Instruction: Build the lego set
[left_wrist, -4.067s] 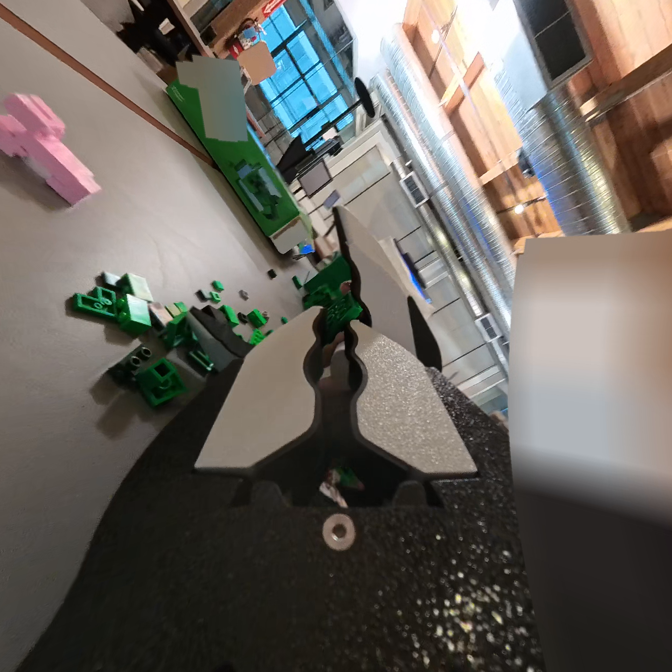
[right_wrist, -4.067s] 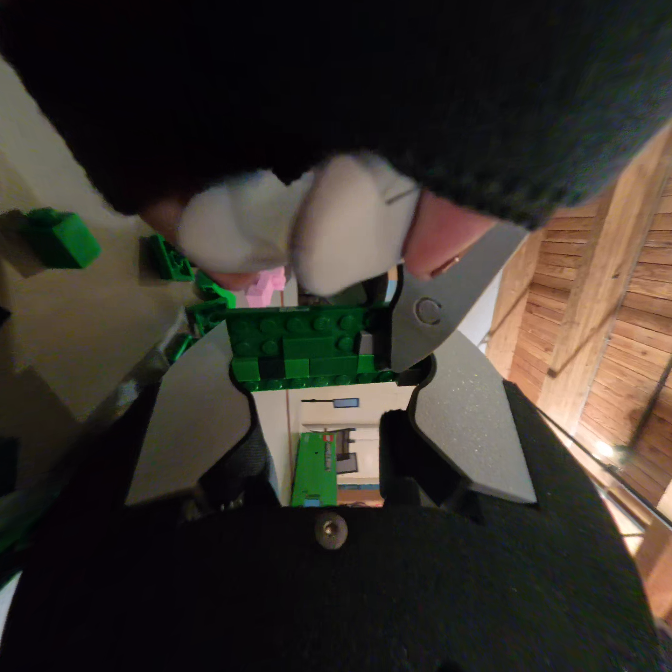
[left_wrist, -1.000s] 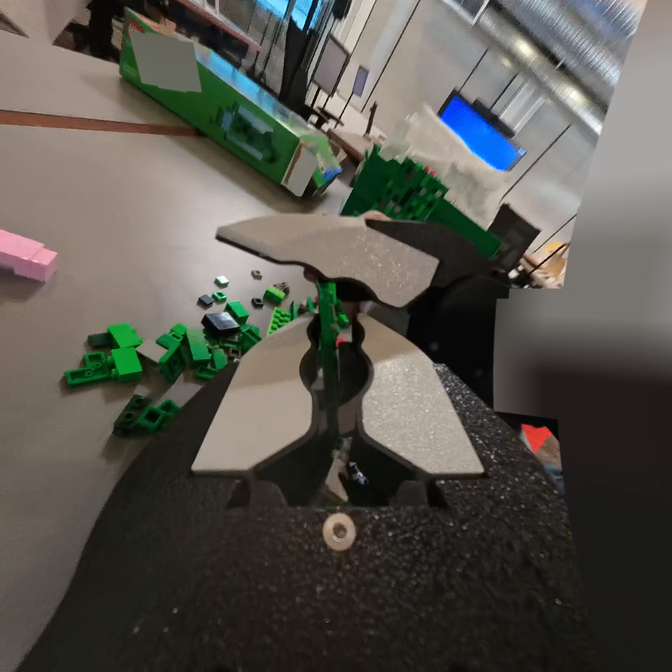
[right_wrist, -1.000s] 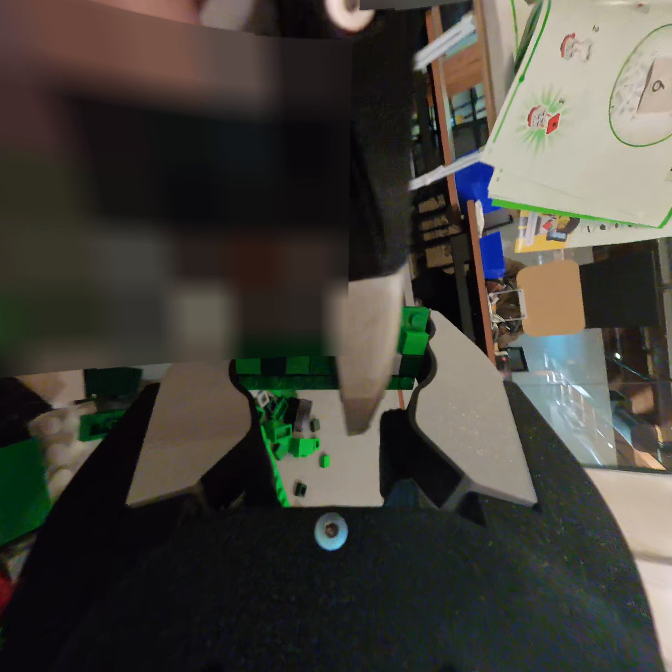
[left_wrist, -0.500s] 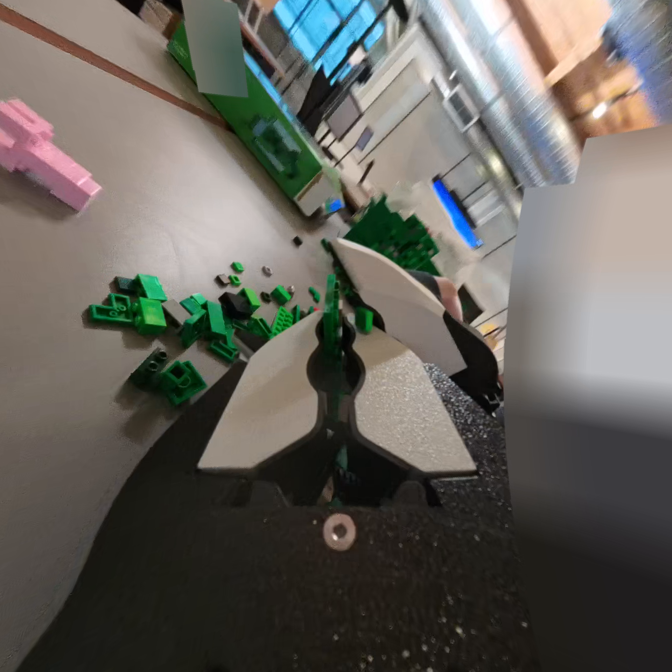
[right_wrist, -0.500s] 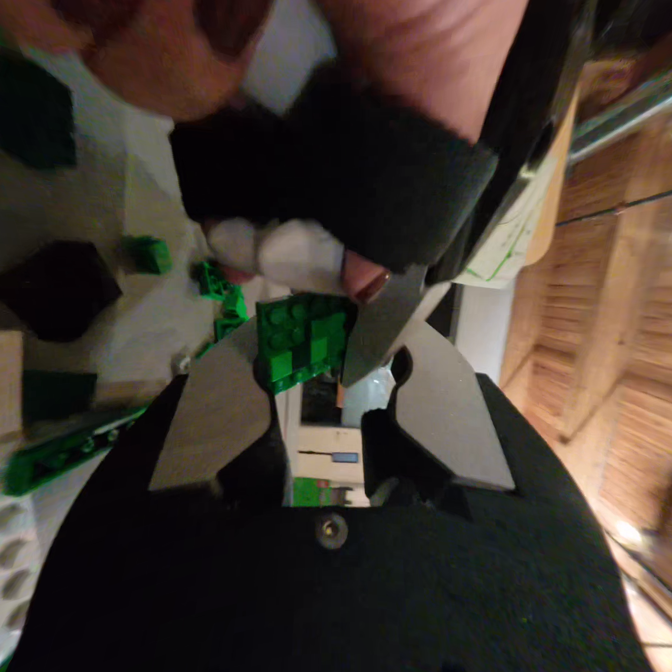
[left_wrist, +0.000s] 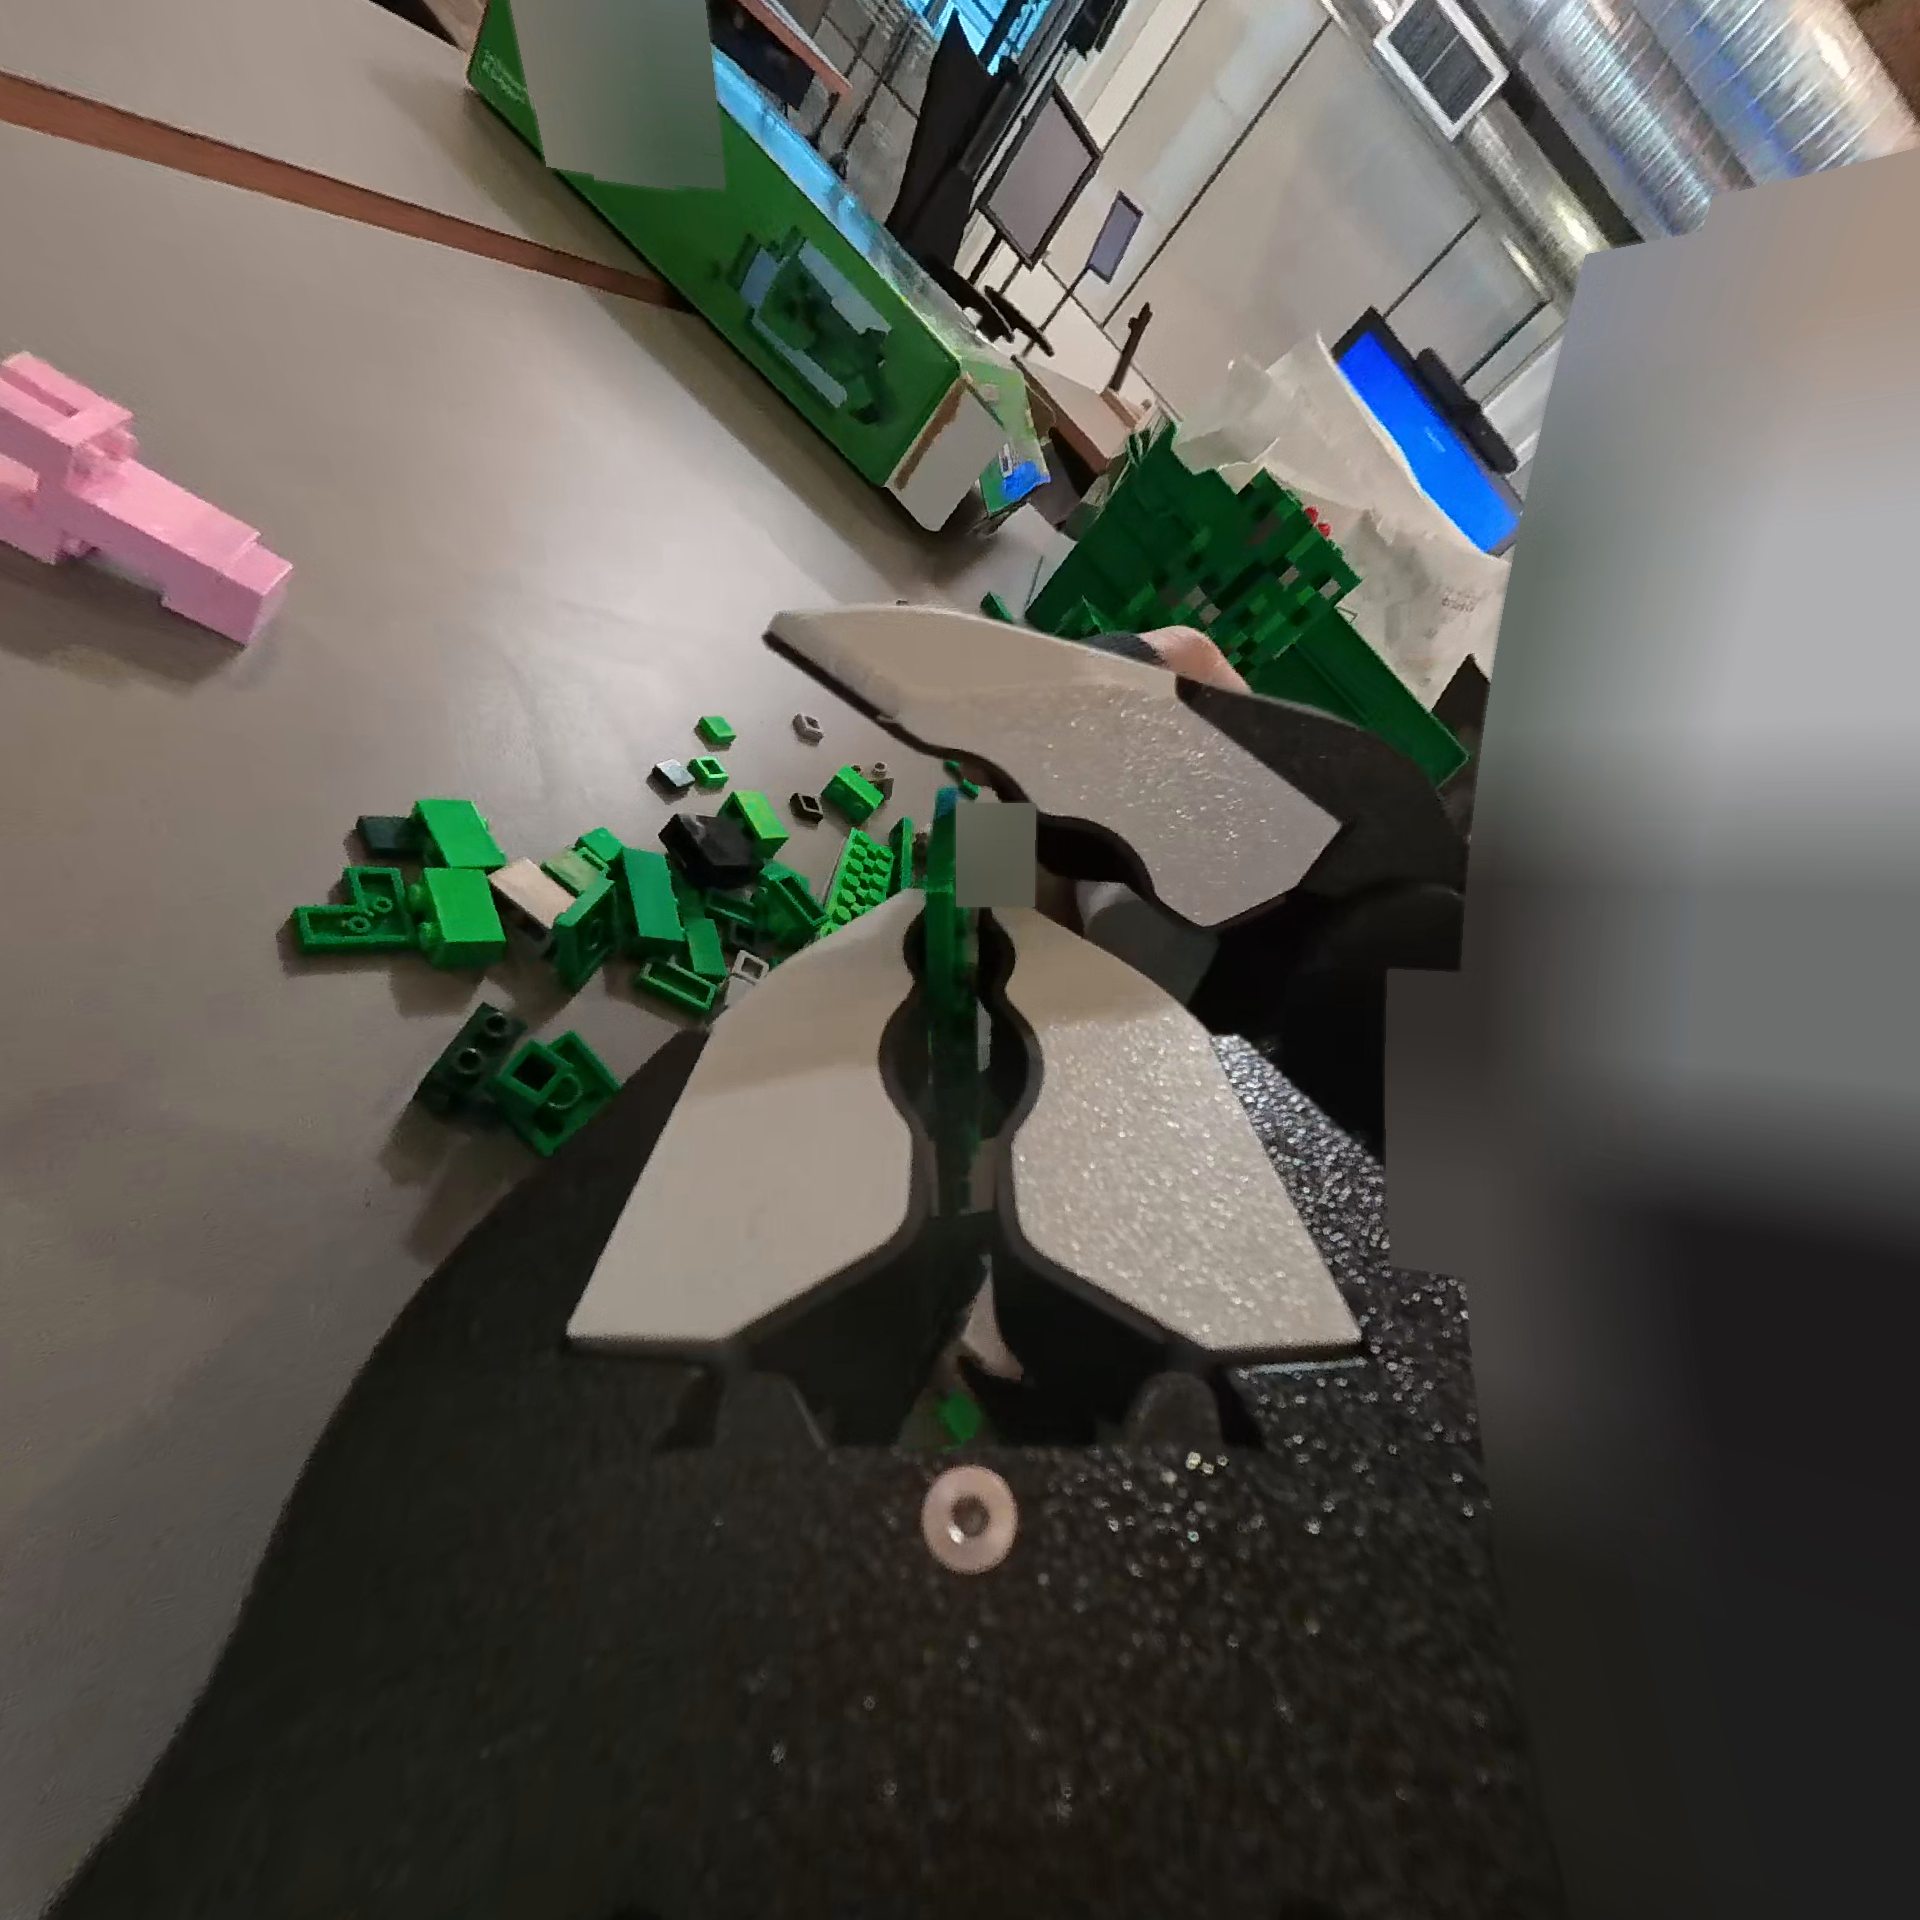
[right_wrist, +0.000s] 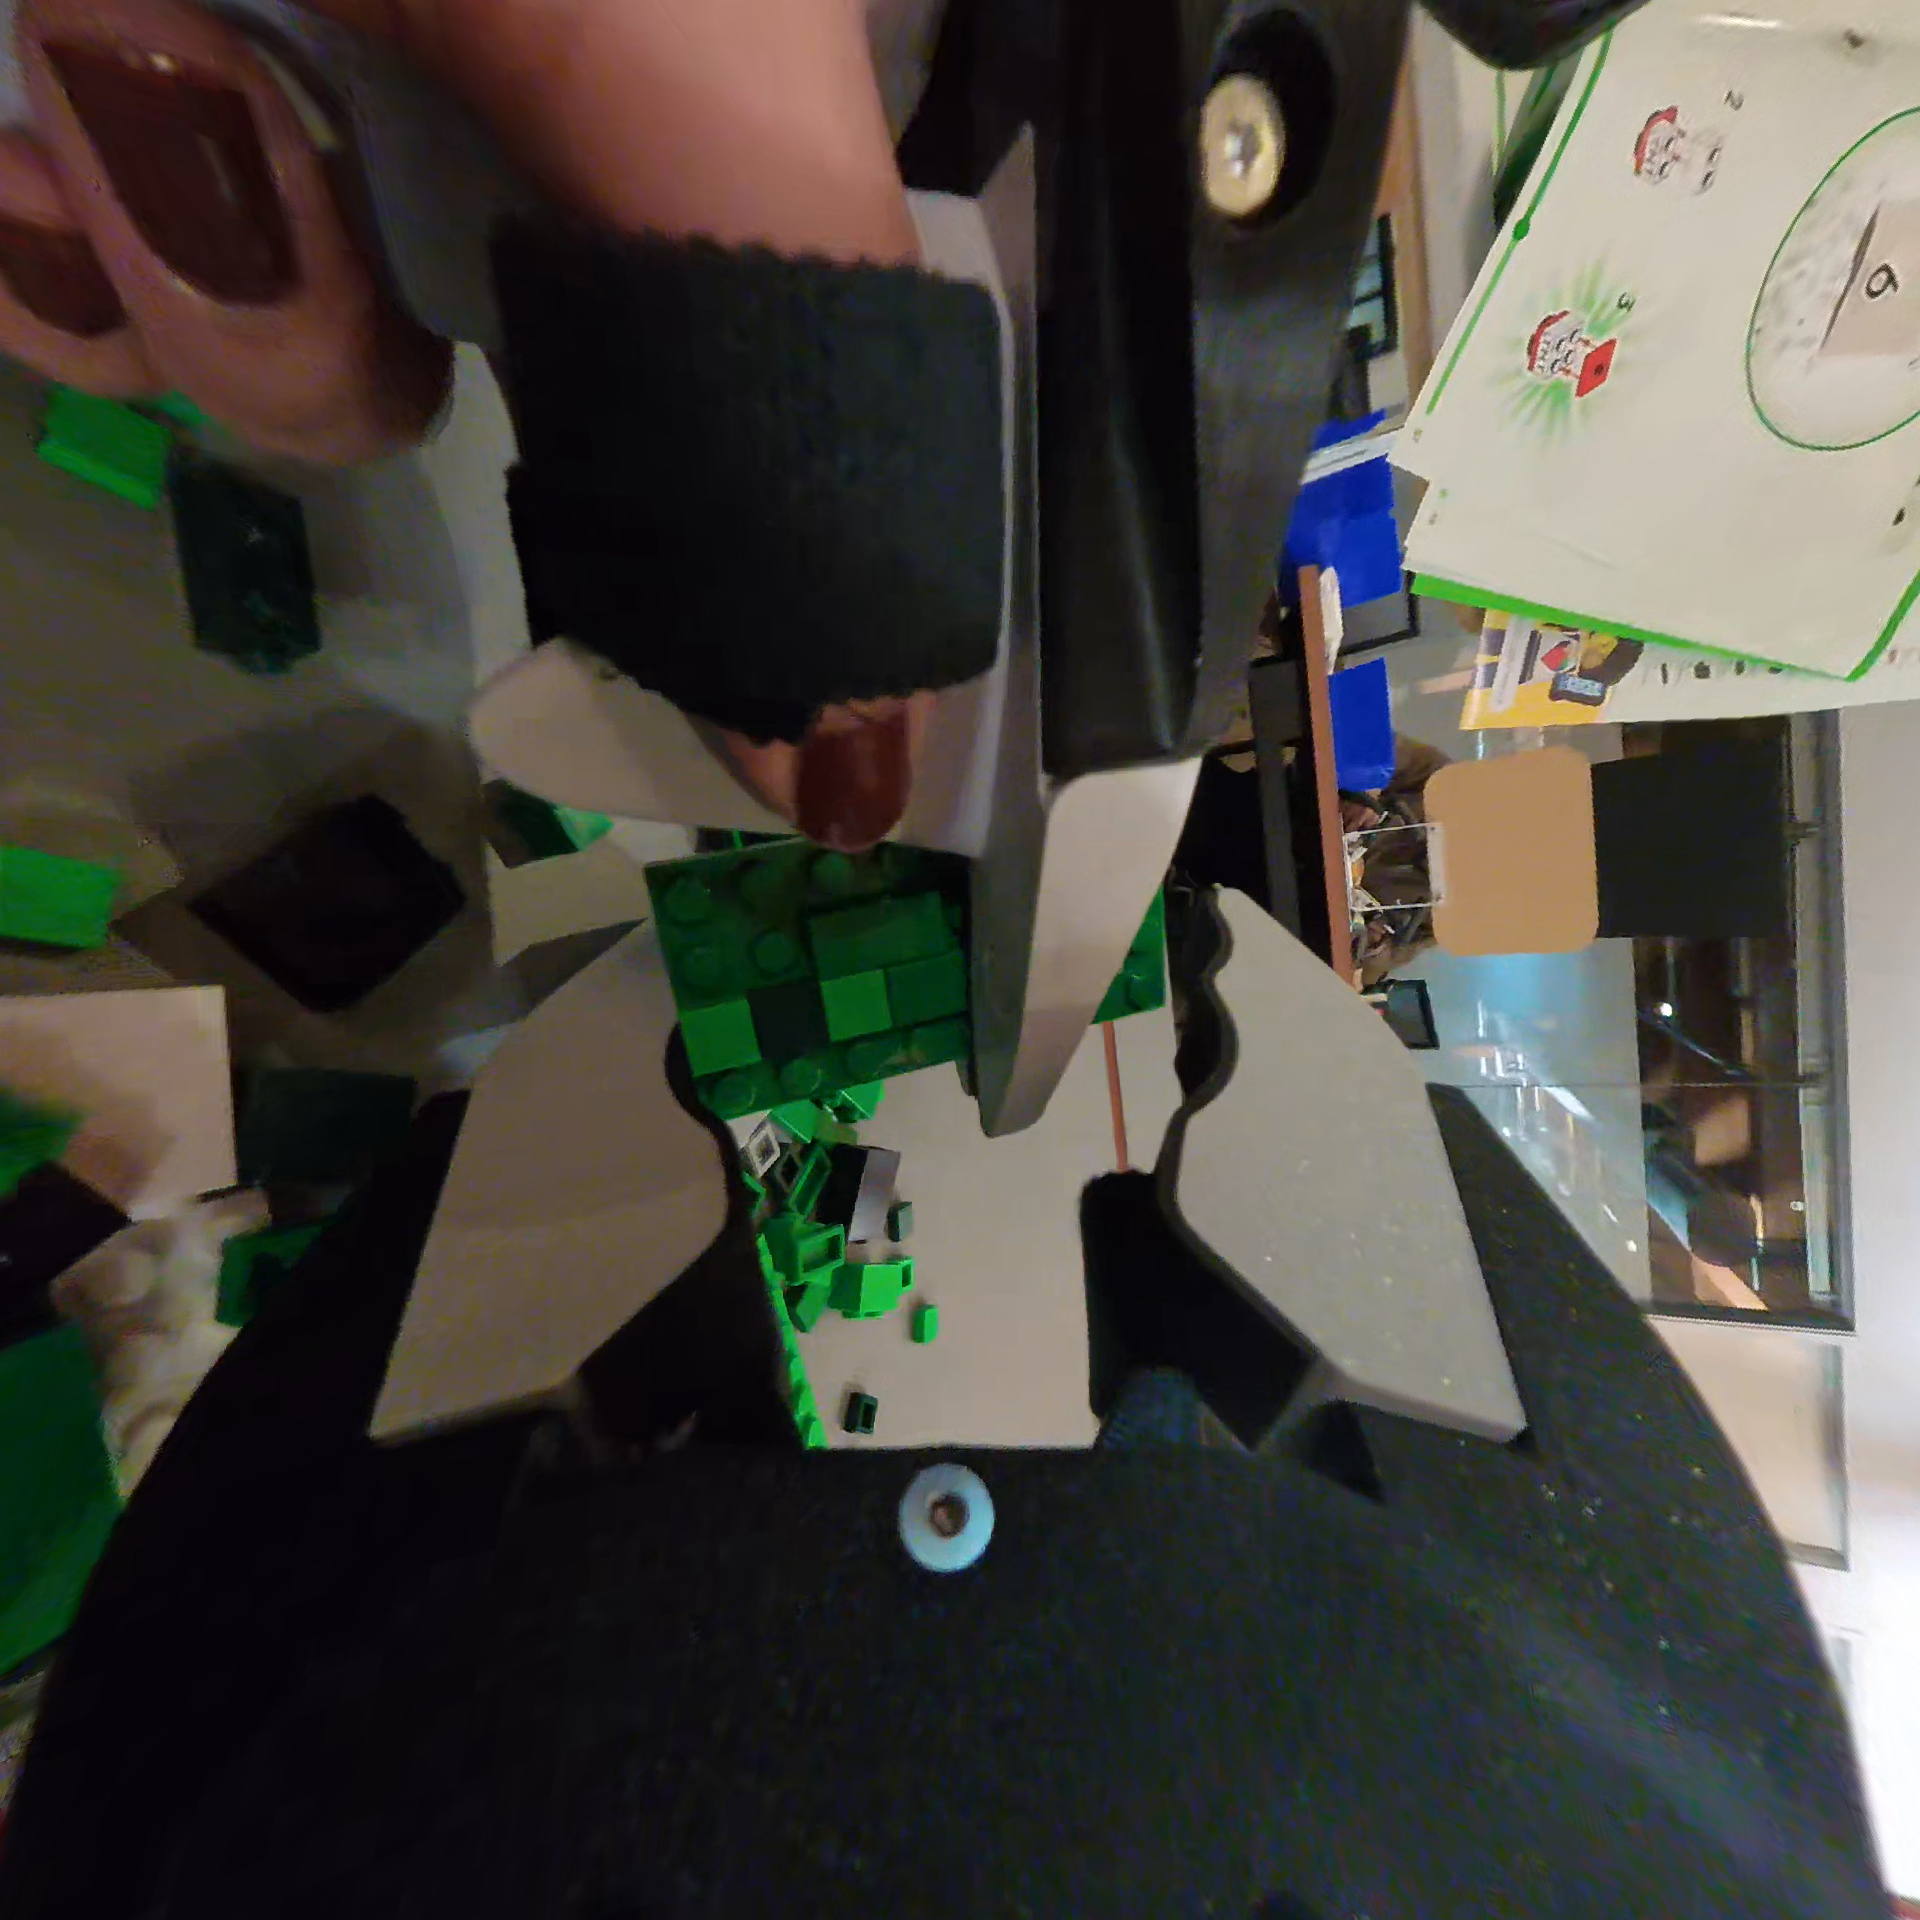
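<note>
My left gripper (left_wrist: 951, 914) is shut on a thin green plate (left_wrist: 951, 997), seen edge-on, and holds it above the table. In the right wrist view the same green plate assembly (right_wrist: 821, 977) shows its studded face, pinched by the left gripper's fingers (right_wrist: 1029, 935). My right gripper (right_wrist: 935, 920) is open wide around it. The plate touches its left finger, and a small gap shows at its right finger. One finger of the right gripper (left_wrist: 1039, 727) crosses just above the plate. A gloved hand (right_wrist: 748, 468) is close behind.
A pile of loose green and dark pieces (left_wrist: 623, 914) lies on the grey table (left_wrist: 416, 468). A pink brick figure (left_wrist: 114, 499) is at the far left, a green box (left_wrist: 790, 281) behind. A large green build (left_wrist: 1195, 561) stands at the right. An instruction booklet (right_wrist: 1714, 364) stands upright. The tips of one gripper are about 4 cm away from the tips of the other.
Both views have swung round while the left gripper keeps its hold on the green plate. The right gripper's jaws stand a little wider than half a second ago.
</note>
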